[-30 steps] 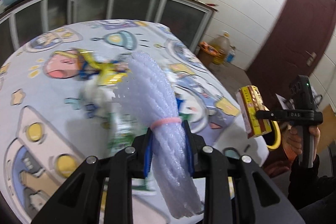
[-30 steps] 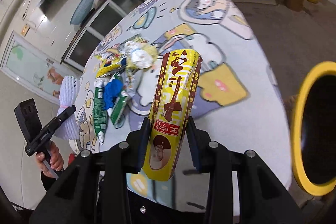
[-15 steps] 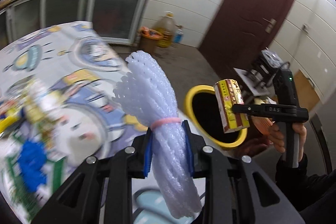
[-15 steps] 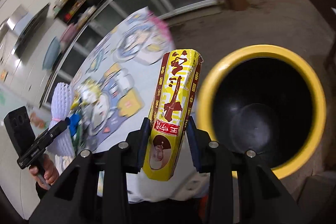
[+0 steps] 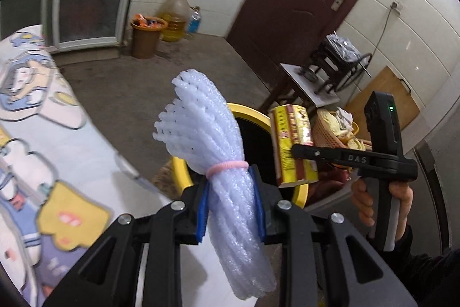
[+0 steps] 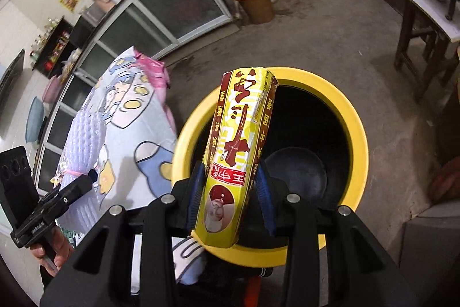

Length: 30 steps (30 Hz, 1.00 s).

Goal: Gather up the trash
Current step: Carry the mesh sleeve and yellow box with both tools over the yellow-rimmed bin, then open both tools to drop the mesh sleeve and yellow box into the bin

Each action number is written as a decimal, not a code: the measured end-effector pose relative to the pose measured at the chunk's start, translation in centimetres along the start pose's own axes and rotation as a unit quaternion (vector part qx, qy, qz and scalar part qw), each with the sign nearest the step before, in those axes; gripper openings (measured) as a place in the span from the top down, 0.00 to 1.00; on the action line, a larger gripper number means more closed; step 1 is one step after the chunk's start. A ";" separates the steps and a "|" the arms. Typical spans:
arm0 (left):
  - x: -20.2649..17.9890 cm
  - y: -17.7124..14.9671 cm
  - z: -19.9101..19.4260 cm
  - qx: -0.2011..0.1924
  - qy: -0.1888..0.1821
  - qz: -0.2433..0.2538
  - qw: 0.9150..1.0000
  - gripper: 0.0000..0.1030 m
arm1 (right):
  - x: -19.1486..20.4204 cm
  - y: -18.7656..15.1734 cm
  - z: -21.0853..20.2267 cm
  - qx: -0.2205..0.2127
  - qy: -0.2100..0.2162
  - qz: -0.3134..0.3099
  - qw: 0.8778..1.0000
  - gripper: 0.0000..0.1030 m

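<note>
From the left wrist view, the left gripper [image 5: 231, 206] is clamping its 2 blue-padded fingers [image 5: 201, 209] narrowly on a bundle of white foam netting tied with a pink band [image 5: 218, 163], which is sticking up and hanging down past the jaws. Behind it the yellow-rimmed black trash bin [image 5: 179, 174] is sitting on the concrete floor just beside the table covered in a cartoon-print cloth [image 5: 43, 163]. To the right, a hand [image 5: 382, 200] is gripping the right gripper [image 5: 299, 151], which is holding a yellow and red printed snack box [image 5: 291, 146] above the bin's mouth.

From the right wrist view, the right gripper [image 6: 230, 197] is holding the snack box [image 6: 238, 151] between its jaws, partly open around the box's width; the pads appear to be pressing its sides, though the right one is hard to judge. The box is hanging directly over the bin [image 6: 356, 123]. At the left edge, the left gripper [image 6: 89, 177] is holding the foam netting [image 6: 83, 146] over the table [image 6: 138, 131].
</note>
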<state>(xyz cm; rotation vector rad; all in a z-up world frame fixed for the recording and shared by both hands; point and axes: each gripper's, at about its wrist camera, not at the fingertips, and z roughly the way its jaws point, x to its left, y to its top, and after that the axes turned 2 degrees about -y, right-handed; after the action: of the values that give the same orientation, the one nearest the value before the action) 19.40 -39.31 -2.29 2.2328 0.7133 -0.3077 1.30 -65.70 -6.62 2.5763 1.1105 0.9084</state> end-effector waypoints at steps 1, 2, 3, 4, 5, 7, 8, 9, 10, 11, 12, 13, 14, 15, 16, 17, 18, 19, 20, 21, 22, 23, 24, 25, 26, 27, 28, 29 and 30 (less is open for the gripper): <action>-0.2 0.2 0.8 0.003 -0.002 0.001 1.000 0.77 | -0.4 0.0 0.3 0.002 0.000 0.004 1.000 0.66; -0.4 0.4 1.6 0.007 -0.005 0.002 1.000 0.77 | -0.6 0.0 0.4 0.004 0.000 0.007 1.000 0.65; -0.7 0.5 2.5 0.012 -0.008 0.002 1.000 0.77 | -1.0 0.0 0.7 0.006 -0.002 0.011 1.000 0.65; -1.0 0.7 3.2 0.016 -0.010 0.004 1.000 0.77 | -1.3 0.0 0.7 0.007 -0.005 0.012 1.000 0.65; -1.3 0.8 4.1 0.021 -0.010 0.006 1.000 0.77 | -1.5 0.1 1.0 0.007 -0.009 0.012 1.000 0.65; -1.7 1.2 5.3 0.027 -0.009 0.011 1.000 0.76 | -1.8 0.5 1.3 0.007 -0.011 0.014 1.000 0.65; -1.9 1.4 5.9 0.029 -0.012 0.012 0.999 0.76 | -2.0 0.6 1.5 0.008 -0.011 0.018 1.000 0.65; -2.0 1.6 6.6 0.033 -0.015 0.011 0.999 0.76 | -2.2 0.7 1.6 0.009 -0.013 0.020 1.000 0.64; -2.2 1.7 7.2 0.037 -0.018 0.009 0.999 0.76 | -2.3 0.7 1.5 0.008 -0.015 0.022 1.000 0.64; -2.2 1.9 7.7 0.039 -0.019 0.008 0.999 0.76 | -2.5 0.7 1.6 0.008 -0.018 0.022 1.000 0.64; -2.3 2.1 8.1 0.041 -0.019 0.008 0.999 0.76 | -2.6 0.7 1.5 0.007 -0.021 0.021 1.000 0.63; -2.4 2.2 8.3 0.041 -0.017 0.008 0.999 0.76 | -2.6 0.7 1.5 0.007 -0.023 0.022 0.999 0.61; -2.4 2.2 8.4 0.040 -0.016 0.008 0.999 0.74 | -2.6 0.8 1.5 0.007 -0.027 0.023 0.999 0.60; -2.5 2.3 8.3 0.035 -0.017 0.006 0.999 0.66 | -2.8 0.8 1.5 0.005 -0.037 0.024 0.999 0.56; -2.4 2.3 8.1 0.028 -0.021 0.000 0.999 0.51 | -3.0 0.9 1.5 0.003 -0.044 0.026 0.999 0.55; -2.2 2.4 7.9 0.023 -0.022 -0.006 0.999 0.44 | -3.2 0.9 1.5 0.002 -0.051 0.030 0.998 0.54; -2.2 2.4 7.6 0.015 -0.020 -0.010 1.000 0.34 | -3.4 1.0 1.4 0.001 -0.052 0.034 0.998 0.49; -2.3 2.5 7.4 0.012 -0.017 -0.009 1.000 0.29 | -3.8 1.1 1.3 0.001 -0.052 0.041 0.998 0.48; -2.4 2.4 7.2 0.011 -0.017 -0.006 1.000 0.26 | -4.1 1.0 1.2 0.001 -0.052 0.045 0.998 0.46; -2.5 2.3 7.1 0.012 -0.018 -0.001 1.000 0.21 | -4.4 1.0 1.2 0.001 -0.051 0.048 0.998 0.45; -2.7 2.2 6.8 0.010 -0.012 0.001 1.000 0.20 | -4.6 1.0 1.0 0.000 -0.051 0.050 0.997 0.45; -2.6 2.2 6.6 0.008 -0.009 0.001 1.000 0.20 | -4.7 0.9 0.8 -0.002 -0.050 0.052 0.997 0.45; -2.6 2.0 6.1 0.006 -0.011 -0.001 1.000 0.20 | -4.7 0.8 0.4 -0.006 -0.049 0.053 0.997 0.45; -2.4 2.0 5.8 0.006 -0.012 -0.004 1.000 0.20 | -4.6 0.7 0.0 -0.010 -0.047 0.053 0.997 0.45; -2.3 1.9 5.3 0.002 -0.009 -0.008 1.000 0.20 | -4.6 0.7 -0.3 -0.013 -0.045 0.052 0.998 0.45; -2.1 1.7 4.7 -0.004 -0.006 -0.009 1.000 0.20 | -4.4 0.6 -0.8 -0.018 -0.044 0.050 0.998 0.45; -1.9 1.5 3.9 -0.010 -0.004 -0.008 1.000 0.20 | -4.2 0.6 -1.2 -0.020 -0.043 0.048 0.998 0.45; -1.7 1.2 2.9 -0.018 0.004 -0.007 1.000 0.20 | -4.0 0.5 -1.5 -0.023 -0.041 0.046 0.998 0.45; -1.3 0.8 1.8 -0.027 0.014 -0.007 1.000 0.20 | -3.7 0.4 -1.8 -0.025 -0.038 0.042 0.998 0.44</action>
<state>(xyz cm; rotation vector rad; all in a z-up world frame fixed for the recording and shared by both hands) 18.79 -41.65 -2.47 2.1860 0.7435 -0.2604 -1.51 -68.70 -6.71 2.6106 0.9532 0.8371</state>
